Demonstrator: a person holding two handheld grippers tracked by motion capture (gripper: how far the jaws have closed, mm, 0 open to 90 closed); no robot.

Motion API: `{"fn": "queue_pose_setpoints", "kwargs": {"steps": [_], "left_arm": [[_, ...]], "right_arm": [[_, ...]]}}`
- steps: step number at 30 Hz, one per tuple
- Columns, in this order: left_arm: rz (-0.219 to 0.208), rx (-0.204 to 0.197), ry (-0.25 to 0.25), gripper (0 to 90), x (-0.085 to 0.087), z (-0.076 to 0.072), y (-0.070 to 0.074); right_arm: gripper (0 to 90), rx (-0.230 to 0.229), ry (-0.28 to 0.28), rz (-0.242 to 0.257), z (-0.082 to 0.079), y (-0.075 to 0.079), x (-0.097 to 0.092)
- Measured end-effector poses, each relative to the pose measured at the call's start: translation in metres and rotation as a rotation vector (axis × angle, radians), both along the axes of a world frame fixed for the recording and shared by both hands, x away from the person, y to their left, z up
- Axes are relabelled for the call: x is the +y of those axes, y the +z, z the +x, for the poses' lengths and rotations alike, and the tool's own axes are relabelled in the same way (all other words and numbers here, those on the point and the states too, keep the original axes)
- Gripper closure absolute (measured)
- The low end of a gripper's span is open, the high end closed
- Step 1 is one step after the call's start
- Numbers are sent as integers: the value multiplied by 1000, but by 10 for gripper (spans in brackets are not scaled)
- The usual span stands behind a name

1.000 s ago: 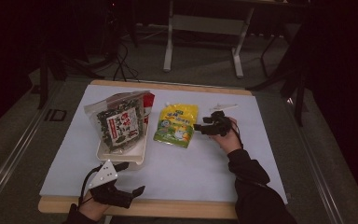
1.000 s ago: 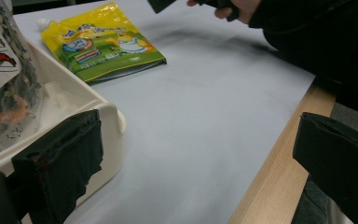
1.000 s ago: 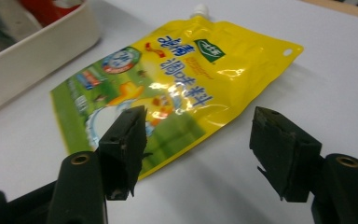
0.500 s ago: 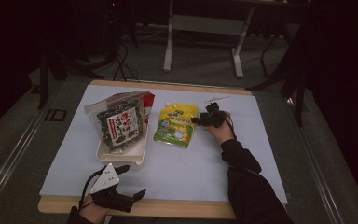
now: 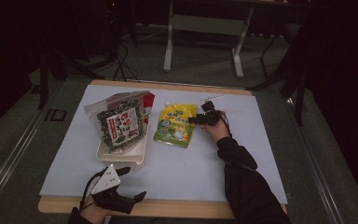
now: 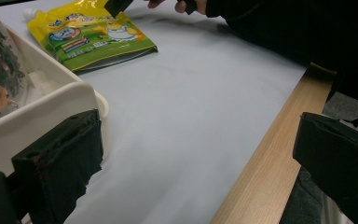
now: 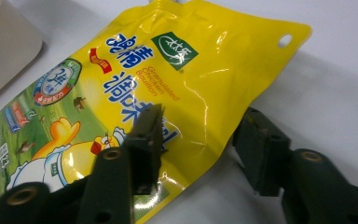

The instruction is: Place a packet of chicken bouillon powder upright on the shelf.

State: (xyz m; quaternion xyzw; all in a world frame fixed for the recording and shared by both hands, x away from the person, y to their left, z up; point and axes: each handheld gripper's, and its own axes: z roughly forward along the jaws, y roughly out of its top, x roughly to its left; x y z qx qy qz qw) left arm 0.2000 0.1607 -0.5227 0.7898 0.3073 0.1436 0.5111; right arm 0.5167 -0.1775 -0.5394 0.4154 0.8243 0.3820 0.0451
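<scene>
**While the bouillon pouch lies flat, the right gripper straddles its edge**

With its long side turned toward the right gripper [image 7: 198,140], the yellow chicken bouillon pouch [image 5: 175,125] lies flat mid-table beside the white tray [image 5: 121,155] holding a seaweed bag [image 5: 119,122]. Jaws spread, gripping nothing, one above the pouch, one beyond its edge, likely set to pinch. At the near edge, the left gripper [image 5: 133,183] hangs agape, empty.

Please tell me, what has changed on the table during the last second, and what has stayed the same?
The right gripper moved left, toward the yellow pouch, and now stands open astride its edge, one jaw over the pouch and one beside it; nothing is gripped yet. The left gripper shifted slightly at the table's near edge and is open. The pouch, the white tray and the seaweed bag in it stayed put.
</scene>
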Motion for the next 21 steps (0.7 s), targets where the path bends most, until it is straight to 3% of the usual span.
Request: {"fn": "queue_pose_setpoints", "kwargs": {"steps": [1,2,3,6,13,21], "left_arm": [[0,0,0,32,0,0,0],[1,1,-2,32,0,0,0],[0,2,-2,32,-1,0,0],[0,1,-3,32,-1,0,0],[0,3,-5,32,-1,1,0],[-9,-2,-4,32,-1,1,3]], "right_arm": [[566,0,0,0,0,0,0],[623,2,7,2,0,1,0],[756,1,-9,-19,0,3,1],[892,11,-18,-42,1,3,0],[900,-24,-5,-89,-7,12,4],[900,-74,0,-41,-21,32,-2]]}}
